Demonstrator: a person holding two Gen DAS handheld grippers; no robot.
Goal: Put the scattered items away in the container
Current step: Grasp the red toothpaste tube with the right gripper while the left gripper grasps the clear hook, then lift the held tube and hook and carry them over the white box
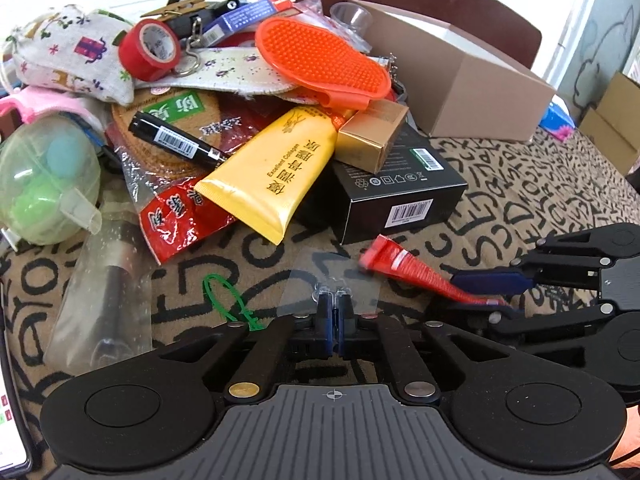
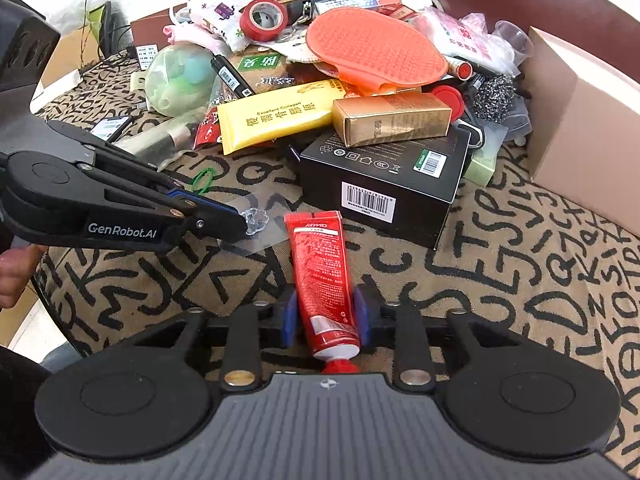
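Note:
My left gripper (image 1: pixel 335 300) is shut on a small clear plastic packet (image 1: pixel 330 280) with a clear clip inside, held just above the patterned cloth; it also shows in the right wrist view (image 2: pixel 256 222). My right gripper (image 2: pixel 325 312) is shut on a red tube (image 2: pixel 322 268), cap toward the camera; the tube also shows in the left wrist view (image 1: pixel 416 272). A brown cardboard box (image 1: pixel 452 80), the container, stands at the back right, and in the right wrist view (image 2: pixel 580 108) at the right. A pile of items lies behind both grippers.
The pile holds a yellow tube (image 1: pixel 276 172), black box (image 1: pixel 400 184), gold box (image 1: pixel 372 136), orange scrubber (image 1: pixel 324 60), red tape roll (image 1: pixel 150 50), black marker (image 1: pixel 176 140), green ball (image 1: pixel 44 184) and a green tie (image 1: pixel 230 300). A phone (image 2: pixel 112 126) lies left.

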